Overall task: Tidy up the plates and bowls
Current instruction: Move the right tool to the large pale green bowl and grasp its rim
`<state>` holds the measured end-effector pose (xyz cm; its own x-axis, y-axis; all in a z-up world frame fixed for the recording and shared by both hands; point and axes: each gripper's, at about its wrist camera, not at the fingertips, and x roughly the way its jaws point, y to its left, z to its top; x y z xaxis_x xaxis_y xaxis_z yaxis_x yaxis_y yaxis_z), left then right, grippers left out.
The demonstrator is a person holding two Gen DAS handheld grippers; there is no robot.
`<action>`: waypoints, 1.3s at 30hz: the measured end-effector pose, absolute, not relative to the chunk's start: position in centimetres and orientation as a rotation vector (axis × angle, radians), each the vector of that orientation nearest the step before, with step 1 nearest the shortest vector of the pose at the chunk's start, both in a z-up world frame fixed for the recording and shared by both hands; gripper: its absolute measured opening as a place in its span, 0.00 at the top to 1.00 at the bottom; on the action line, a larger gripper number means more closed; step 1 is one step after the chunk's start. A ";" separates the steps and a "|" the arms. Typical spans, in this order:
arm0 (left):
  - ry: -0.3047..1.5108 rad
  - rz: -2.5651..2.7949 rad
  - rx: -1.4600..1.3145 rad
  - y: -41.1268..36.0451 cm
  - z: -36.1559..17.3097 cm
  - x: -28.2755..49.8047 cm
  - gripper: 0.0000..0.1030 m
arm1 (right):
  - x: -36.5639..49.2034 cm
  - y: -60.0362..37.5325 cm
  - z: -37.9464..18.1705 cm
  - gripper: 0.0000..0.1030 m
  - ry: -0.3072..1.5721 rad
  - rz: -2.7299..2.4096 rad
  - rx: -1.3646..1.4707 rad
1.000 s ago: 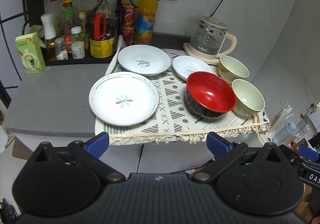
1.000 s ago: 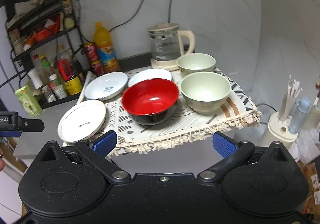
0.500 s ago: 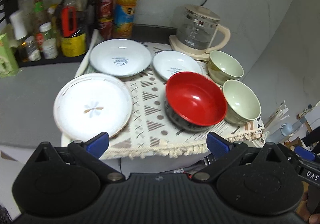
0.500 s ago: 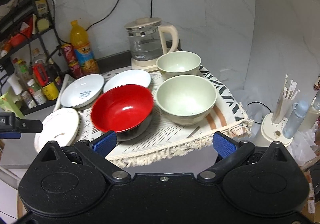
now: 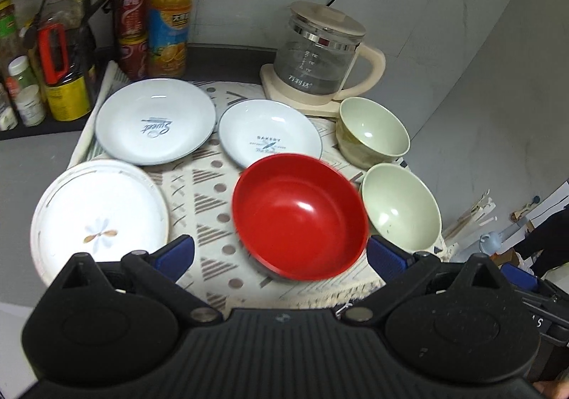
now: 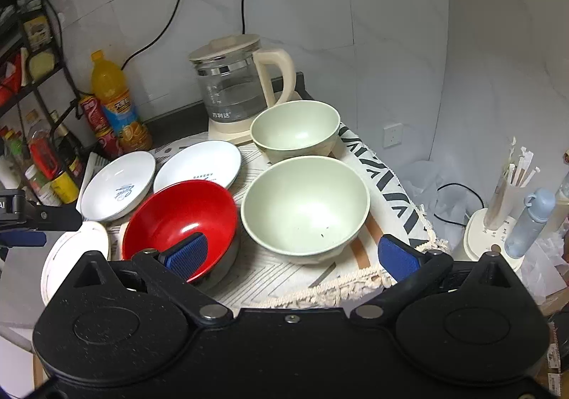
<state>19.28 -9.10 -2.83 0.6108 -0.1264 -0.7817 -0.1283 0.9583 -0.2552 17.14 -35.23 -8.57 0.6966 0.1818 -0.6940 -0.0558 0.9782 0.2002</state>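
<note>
Red glossy plastic bowl [image 5: 299,217] sits near front edge of the patterned fringed cloth [image 5: 209,217], w/ two pale green bowls just beside it on the right: near one [image 6: 305,204], far one [image 6: 295,130] by the glass kettle w/ cream handle [image 6: 234,89]. Three plates lie apart on the left: white flower-print plate [image 5: 97,216] at front, pale blue plate marked "Sweet" [image 5: 155,121] behind it, smaller pale blue "Bakery" plate [image 5: 270,136] btwn that and the far green bowl.

Progress, as I judge it: nothing stacked yet. All six pieces lie single, so plates still need piling and bowls nesting.

Left gripper [image 5: 281,253] hovers low over the cloth's front edge, jaws wide, empty, roughly framing the red bowl. Right gripper [image 6: 291,251] also wide and empty; its left pad shows in front of the red bowl's rim, its right pad past the near green bowl. Contact w/ either: can't tell.

Hidden: near rims of the red bowl and flower plate sit behind gripper bodies. Left view is slightly blurred. Dark specks inside the near green bowl; can't say what they are.
</note>
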 end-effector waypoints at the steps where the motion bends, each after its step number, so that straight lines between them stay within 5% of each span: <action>1: 0.917 0.001 -0.297 -9.2 -2.8 19.8 0.01 | 17.6 -35.3 -8.7 0.00 0.797 0.125 0.171; 26: 1.037 -0.177 -0.229 -16.4 -6.8 34.0 0.10 | 28.0 -39.9 -15.2 0.11 1.016 0.002 0.252; 33: 1.099 -0.242 -0.225 -18.2 -9.2 36.7 0.35 | 29.4 -40.3 -17.5 0.26 1.077 0.045 0.300; 39: 1.147 -0.259 -0.209 -19.2 -11.1 38.7 0.46 | 30.0 -40.4 -19.2 0.42 1.125 0.060 0.338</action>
<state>38.75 -19.20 -11.08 0.3871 -0.3078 -0.8691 0.0957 0.9510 -0.2941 29.98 -40.44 -19.16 0.4350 0.2168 -0.8739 0.1220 0.9474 0.2957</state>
